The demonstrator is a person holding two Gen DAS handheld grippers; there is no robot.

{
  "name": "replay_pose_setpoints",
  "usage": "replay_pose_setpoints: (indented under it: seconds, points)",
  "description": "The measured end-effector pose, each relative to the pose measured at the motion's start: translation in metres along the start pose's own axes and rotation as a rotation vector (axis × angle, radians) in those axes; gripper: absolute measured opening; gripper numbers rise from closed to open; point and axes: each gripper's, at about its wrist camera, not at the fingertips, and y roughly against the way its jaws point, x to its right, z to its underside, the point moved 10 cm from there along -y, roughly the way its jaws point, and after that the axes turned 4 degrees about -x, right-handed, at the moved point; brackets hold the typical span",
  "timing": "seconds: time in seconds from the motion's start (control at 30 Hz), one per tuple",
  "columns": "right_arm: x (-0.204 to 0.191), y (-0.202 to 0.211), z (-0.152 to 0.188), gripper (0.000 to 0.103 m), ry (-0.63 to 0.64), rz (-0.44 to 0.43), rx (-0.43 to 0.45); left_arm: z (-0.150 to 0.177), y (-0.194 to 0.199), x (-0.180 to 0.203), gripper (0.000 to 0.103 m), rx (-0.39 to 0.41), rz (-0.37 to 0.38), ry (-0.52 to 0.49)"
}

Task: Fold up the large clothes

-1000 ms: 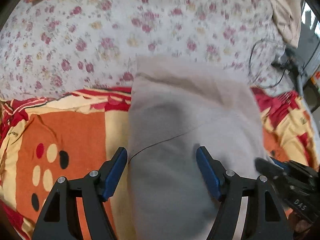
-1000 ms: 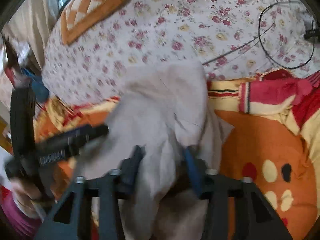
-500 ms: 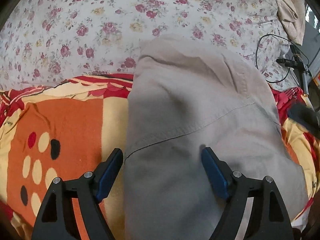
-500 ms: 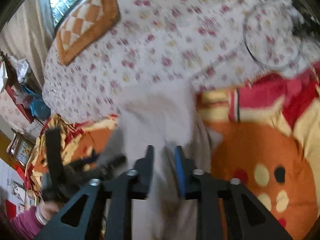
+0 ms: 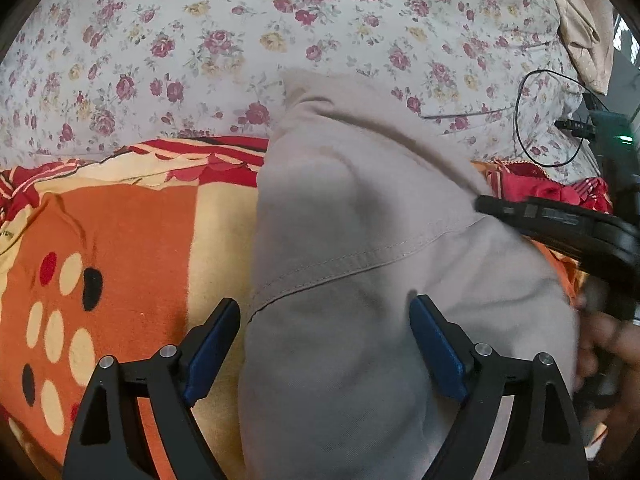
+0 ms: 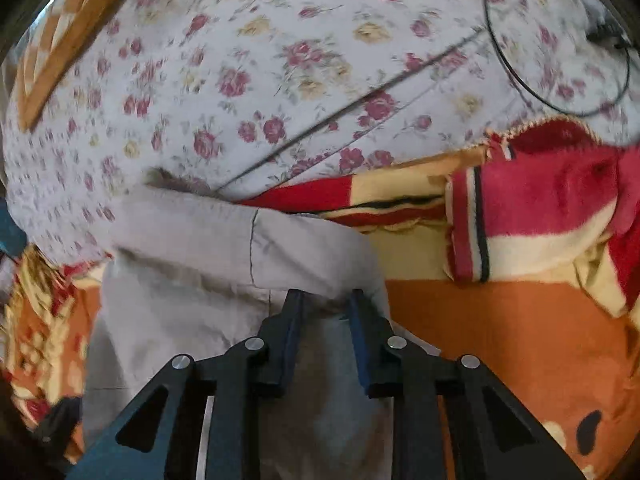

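Observation:
A grey garment (image 5: 352, 240) lies folded along the orange patterned blanket (image 5: 132, 248), its far end reaching the floral sheet. My left gripper (image 5: 324, 316) hovers over its near part with the jaws opening wide. The cloth runs between the blue pads (image 5: 436, 344) and they do not press it. In the right wrist view the garment (image 6: 192, 256) shows a rolled fold at its far edge. My right gripper (image 6: 326, 304) is at that fold on the right side, jaws closing narrowly with grey cloth bunched between the fingertips.
A floral bedsheet (image 5: 240, 32) covers the far half of the bed. A black cable (image 6: 560, 92) loops at the right on the sheet. A red and cream blanket fold (image 6: 532, 216) is bunched at the right. A person's hand (image 5: 612, 344) holds the other black tool at the right edge.
The left jaws have spread wider and sunk slightly toward the cloth. The right gripper swung to the garment's folded far edge and lower, with its jaws narrower than a second ago.

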Motion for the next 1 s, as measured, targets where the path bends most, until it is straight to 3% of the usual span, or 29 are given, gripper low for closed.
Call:
replay_pose_setpoints:
  seconds: [0.17, 0.23, 0.27, 0.4, 0.6, 0.8, 1.0]
  points:
    - [-0.013, 0.062, 0.016, 0.032, 0.065, -0.069, 0.031, 0.001, 0.005, -0.007, 0.088, -0.007, 0.009, 0.03]
    - [-0.023, 0.083, 0.029, 0.046, 0.107, -0.087, 0.048, 0.002, 0.008, -0.009, 0.088, -0.007, 0.0, 0.032]
    - [-0.027, 0.095, 0.039, 0.048, 0.131, -0.086, 0.058, 0.003, 0.01, -0.009, 0.088, -0.005, -0.008, 0.029]
    - [-0.038, 0.11, 0.076, 0.047, 0.203, -0.088, 0.044, 0.009, 0.016, -0.007, 0.088, 0.007, -0.033, 0.012]
    - [-0.017, 0.074, 0.112, 0.042, 0.219, -0.005, -0.034, 0.019, 0.027, -0.002, 0.088, 0.007, -0.045, -0.012]
    - [-0.015, 0.08, 0.119, 0.043, 0.225, 0.014, -0.05, 0.024, 0.037, -0.005, 0.088, 0.009, -0.044, -0.012]
    - [-0.021, 0.104, 0.119, 0.047, 0.167, -0.068, -0.014, 0.025, 0.051, -0.017, 0.087, -0.019, 0.013, -0.022]
